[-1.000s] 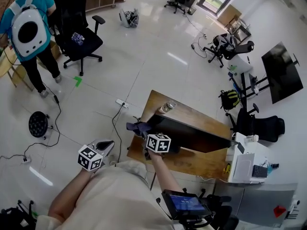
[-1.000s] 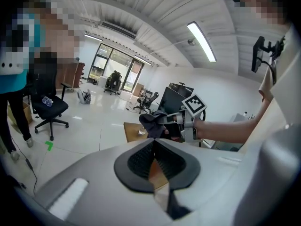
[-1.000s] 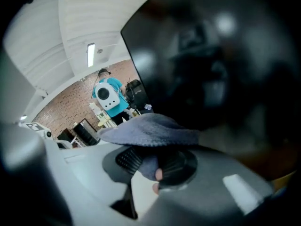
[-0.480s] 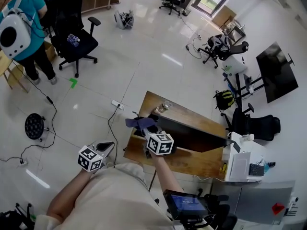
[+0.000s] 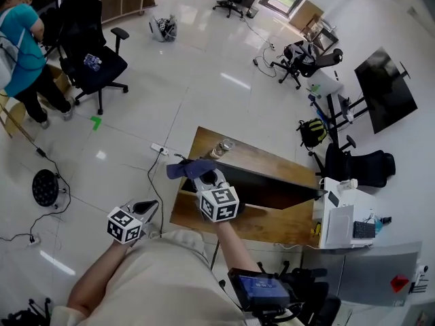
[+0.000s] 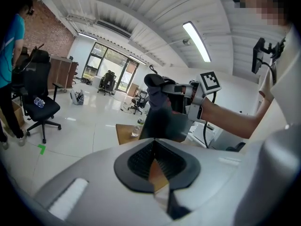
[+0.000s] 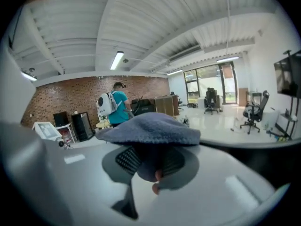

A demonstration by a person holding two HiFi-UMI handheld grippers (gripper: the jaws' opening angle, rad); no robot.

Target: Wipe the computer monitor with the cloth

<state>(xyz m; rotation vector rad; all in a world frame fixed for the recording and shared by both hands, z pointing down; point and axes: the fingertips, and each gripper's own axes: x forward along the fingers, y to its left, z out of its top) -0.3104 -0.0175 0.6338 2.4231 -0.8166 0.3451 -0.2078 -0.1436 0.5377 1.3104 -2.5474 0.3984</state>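
One bunched, seemingly blue-grey cloth [image 5: 190,168]

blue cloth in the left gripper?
No, the blue-grey fabric cloth is clamped in the jaws of the right gripper, while the left gripper has nothing between its jaws.

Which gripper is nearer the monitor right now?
Right. The right gripper, shut on the cloth, is at one end of the monitor, above the desk. The left gripper is beyond the desk's edge, over the floor, well apart from the monitor.
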